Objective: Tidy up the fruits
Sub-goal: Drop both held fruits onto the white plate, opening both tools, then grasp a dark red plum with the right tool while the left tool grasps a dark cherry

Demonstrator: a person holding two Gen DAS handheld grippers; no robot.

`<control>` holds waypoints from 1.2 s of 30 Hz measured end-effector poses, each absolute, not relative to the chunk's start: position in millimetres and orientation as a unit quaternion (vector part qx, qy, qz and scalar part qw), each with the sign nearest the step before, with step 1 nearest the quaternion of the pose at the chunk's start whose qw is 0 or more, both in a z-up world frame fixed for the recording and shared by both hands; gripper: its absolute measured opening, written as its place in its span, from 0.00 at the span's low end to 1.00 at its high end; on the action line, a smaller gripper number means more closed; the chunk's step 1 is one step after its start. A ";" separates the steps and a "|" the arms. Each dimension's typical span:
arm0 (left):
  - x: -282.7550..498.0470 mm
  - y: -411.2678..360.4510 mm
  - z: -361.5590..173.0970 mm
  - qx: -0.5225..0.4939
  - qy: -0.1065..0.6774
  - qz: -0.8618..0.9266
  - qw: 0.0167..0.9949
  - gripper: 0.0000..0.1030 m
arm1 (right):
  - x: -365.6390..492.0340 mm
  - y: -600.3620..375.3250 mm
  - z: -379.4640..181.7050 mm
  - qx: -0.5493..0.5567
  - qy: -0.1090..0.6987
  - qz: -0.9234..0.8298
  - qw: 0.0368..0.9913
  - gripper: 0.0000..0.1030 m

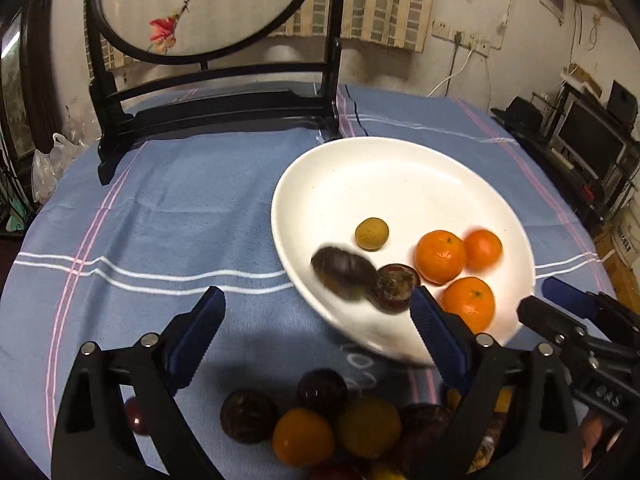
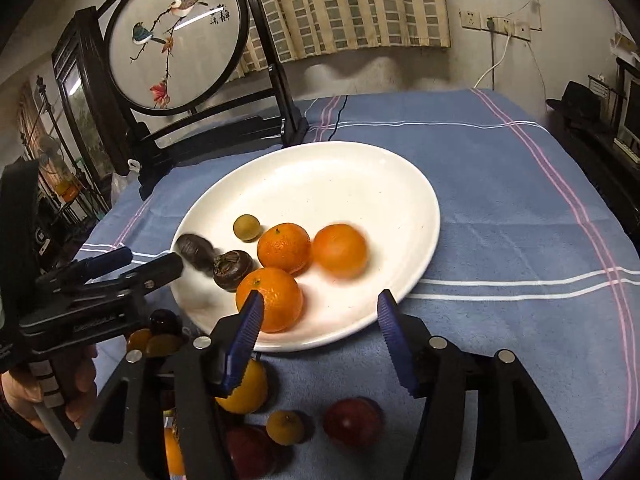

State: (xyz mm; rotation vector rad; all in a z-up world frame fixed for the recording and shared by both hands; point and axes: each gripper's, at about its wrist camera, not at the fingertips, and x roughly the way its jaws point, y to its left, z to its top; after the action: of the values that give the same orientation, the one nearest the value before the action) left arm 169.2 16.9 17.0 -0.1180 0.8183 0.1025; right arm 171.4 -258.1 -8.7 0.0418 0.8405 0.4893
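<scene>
1. Fruit is split between two spots: a white plate (image 2: 360, 184) on the blue striped tablecloth (image 2: 500, 200) carries three mandarins (image 2: 284, 247), a small greenish-brown longan (image 2: 246, 227) and two dark purple passion fruits (image 2: 233, 270); a loose pile of dark, orange and yellow fruits (image 1: 312, 420) lies on the cloth near the plate's front rim.
2. One dark fruit (image 1: 343, 278) near the plate's left edge is smeared by motion blur; likely rolling or just dropped, cannot tell which.
3. Left gripper (image 1: 316, 316): jaws spread wide, nothing between them, above the cloth between pile and plate.
4. Right gripper (image 2: 320, 316): jaws also apart and empty, over the plate's near rim, the left finger in front of the nearest mandarin (image 2: 270, 298).
5. Handling judgement: mandarins look light with soft, yielding peel; grip across the widest girth, gently, to avoid bruising. Passion fruits seem harder-shelled and smooth, prone to slipping and rolling; take them centred between the ribbed pads. The longan is small, needing a near-closed pinch.
6. Risk: round fruit rolls on the shallow plate; release low.
</scene>
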 end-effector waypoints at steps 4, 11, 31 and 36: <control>148.8 19.1 15.8 -0.052 0.394 0.052 0.916 0.94 | 164.9 -262.7 -8.3 0.018 0.404 0.235 0.884 0.58; 117.8 33.0 3.4 -0.048 0.413 0.056 0.908 0.95 | 142.8 -266.4 -12.1 0.003 0.403 0.234 0.884 0.58; 107.7 94.4 0.8 -0.107 0.436 0.103 0.888 0.95 | 80.7 -241.9 -16.7 -0.105 0.410 0.321 0.847 0.58; 104.4 102.7 2.8 -0.111 0.437 0.112 0.886 0.95 | 78.3 -236.8 -25.8 -0.123 0.423 0.321 0.838 0.57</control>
State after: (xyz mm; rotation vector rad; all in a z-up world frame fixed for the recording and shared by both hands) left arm 104.4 102.7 2.8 -0.2316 0.9087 0.2320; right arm 78.3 -236.8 -25.8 -0.2609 0.8954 0.6786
